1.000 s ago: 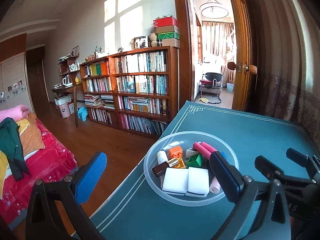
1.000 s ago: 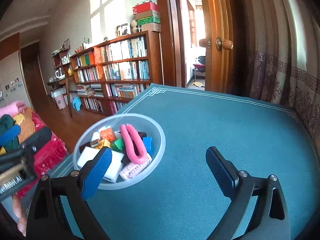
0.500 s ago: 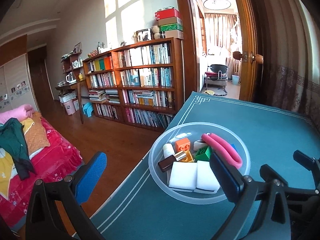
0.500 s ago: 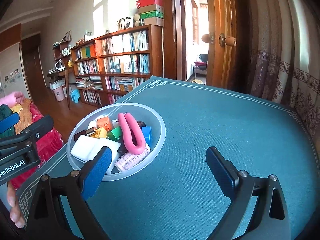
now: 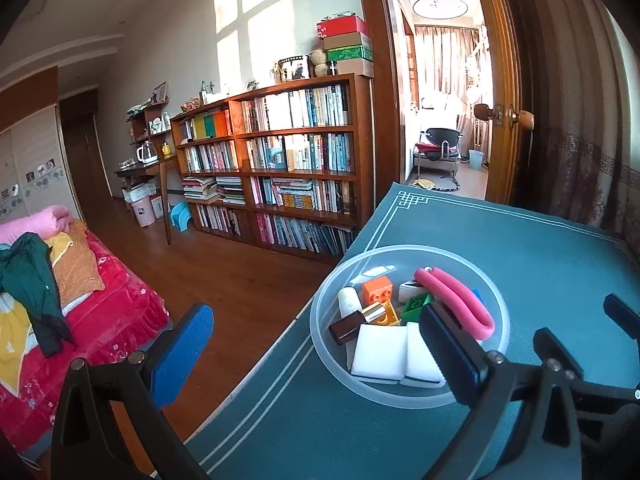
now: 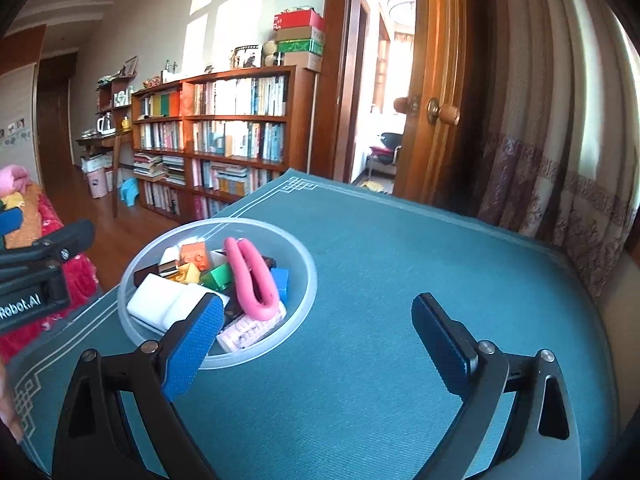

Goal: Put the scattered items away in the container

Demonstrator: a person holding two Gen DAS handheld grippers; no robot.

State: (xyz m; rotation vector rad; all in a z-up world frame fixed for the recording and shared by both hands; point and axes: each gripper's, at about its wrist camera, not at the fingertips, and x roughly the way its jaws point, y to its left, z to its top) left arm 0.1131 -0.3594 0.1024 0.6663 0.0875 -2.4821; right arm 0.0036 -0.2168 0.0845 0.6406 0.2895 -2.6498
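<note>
Left gripper (image 5: 316,348) and right gripper (image 6: 316,332) both spread wide, empty; translucent plastic bowl (image 6: 304,300) holds pink U-shaped clip (image 6: 256,280), toy bricks, white sponges (image 5: 384,348)

A long wooden bookcase (image 5: 276,164) packed with books is being lit by window-shaped patches of sunlight thrown on the pale wall (image 5: 256,20) at the far left. Brown wooden floorboards (image 5: 224,276) are being crossed toward a red-covered bed (image 5: 80,320) at near left. A patterned curtain (image 6: 552,128) is being hung at right, beside an open wooden door (image 6: 434,92).
</note>
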